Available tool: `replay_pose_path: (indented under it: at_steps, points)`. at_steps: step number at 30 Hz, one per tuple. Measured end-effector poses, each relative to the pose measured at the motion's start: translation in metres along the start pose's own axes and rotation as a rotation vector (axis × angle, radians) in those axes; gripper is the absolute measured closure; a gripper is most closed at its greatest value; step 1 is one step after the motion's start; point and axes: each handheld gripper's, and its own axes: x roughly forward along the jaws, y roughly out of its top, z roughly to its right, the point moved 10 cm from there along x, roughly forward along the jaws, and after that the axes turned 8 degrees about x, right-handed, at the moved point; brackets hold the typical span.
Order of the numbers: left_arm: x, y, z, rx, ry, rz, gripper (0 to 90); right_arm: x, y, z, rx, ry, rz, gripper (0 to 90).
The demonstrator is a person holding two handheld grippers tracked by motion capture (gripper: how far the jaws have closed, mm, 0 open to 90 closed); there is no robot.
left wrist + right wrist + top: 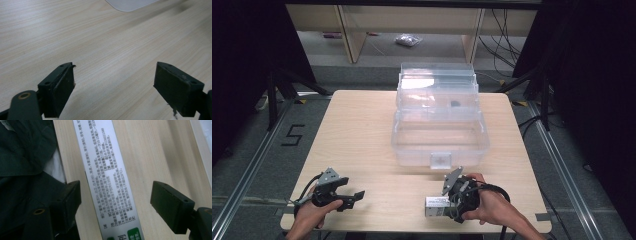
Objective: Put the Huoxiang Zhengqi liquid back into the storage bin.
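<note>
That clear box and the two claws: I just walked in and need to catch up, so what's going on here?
A person stands at the wooden table with a claw in each hand. The right claw is open, its jaws on either side of a small silver printed box lying near the table's front edge. The left claw is open over bare wood. The clear plastic box stands open farther back.

centre-back: large clear plastic storage box (pixel 439 135) with its lid raised blocks the middle and far side of the pale wooden table (pixel 362 130) | left and right strips beside it: open | near edge: small silver-white printed carton (pixel 437 206) lies, apparently flat, between the right gripper (pixel 115 202) jaws | near-left: free wood ahead of the left gripper (pixel 113 86)
</note>
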Motion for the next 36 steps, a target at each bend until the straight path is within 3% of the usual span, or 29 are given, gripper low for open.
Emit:
replay_pose_path:
  at_steps: [4,5,6,7,12,13,14,16,18,21,24,25,26,27,35,36]
  points:
    - [0.0,0.0,0.0,-0.001,-0.001,0.0,16.0,0.003,0.001,0.001,-0.026,-0.002,-0.026,28.1]
    - [0.0,0.0,0.0,0.0,-0.001,-0.001,16.0,0.003,-0.002,-0.001,0.009,-0.011,-0.047,28.6]
    - [0.0,0.0,0.0,-0.001,-0.001,-0.001,16.0,0.005,0.001,0.001,-0.035,-0.004,-0.038,28.9]
    - [0.0,0.0,0.0,-0.002,-0.001,0.0,15.9,0.005,-0.002,0.001,-0.001,-0.018,-0.063,29.0]
    - [0.0,0.0,0.0,-0.002,0.003,0.002,16.0,0.009,-0.001,0.004,-0.057,-0.025,-0.094,32.4]
    - [0.0,0.0,0.0,0.0,0.0,-0.001,16.0,0.009,-0.002,0.003,-0.042,-0.028,-0.106,33.2]
    - [0.0,0.0,0.0,0.0,-0.002,-0.004,16.0,0.01,-0.001,0.003,-0.065,-0.025,-0.107,34.0]
    - [0.0,0.0,0.0,-0.002,-0.001,0.001,16.0,0.01,-0.002,0.001,-0.04,-0.025,-0.12,35.2]
    - [0.0,0.0,0.0,-0.002,0.001,-0.004,15.9,0.012,-0.001,0.003,-0.08,-0.017,-0.121,37.5]
    - [0.0,0.0,0.0,-0.001,-0.002,-0.001,15.9,0.012,-0.002,0.001,-0.063,-0.02,-0.145,39.8]
    - [0.0,0.0,0.0,-0.005,0.004,-0.002,16.0,0.013,-0.002,0.002,-0.092,-0.019,-0.154,41.2]
    - [-0.001,-0.002,-0.002,0.019,0.002,-0.017,16.0,0.014,-0.002,0.003,-0.107,-0.015,-0.152,42.6]
    - [-0.001,-0.001,-0.001,0.006,-0.002,-0.007,16.0,0.014,-0.004,0.001,-0.07,-0.017,-0.166,43.5]
    - [0.0,0.0,0.0,-0.002,-0.001,0.0,16.0,0.016,-0.003,0.004,-0.098,-0.015,-0.168,44.9]
    - [0.0,0.0,0.0,-0.001,-0.001,0.0,16.0,0.017,-0.006,0.003,-0.099,-0.019,-0.2,50.3]
    - [0.0,0.0,0.0,-0.001,-0.001,0.0,16.0,0.019,-0.005,0.004,-0.14,-0.01,-0.197,51.6]
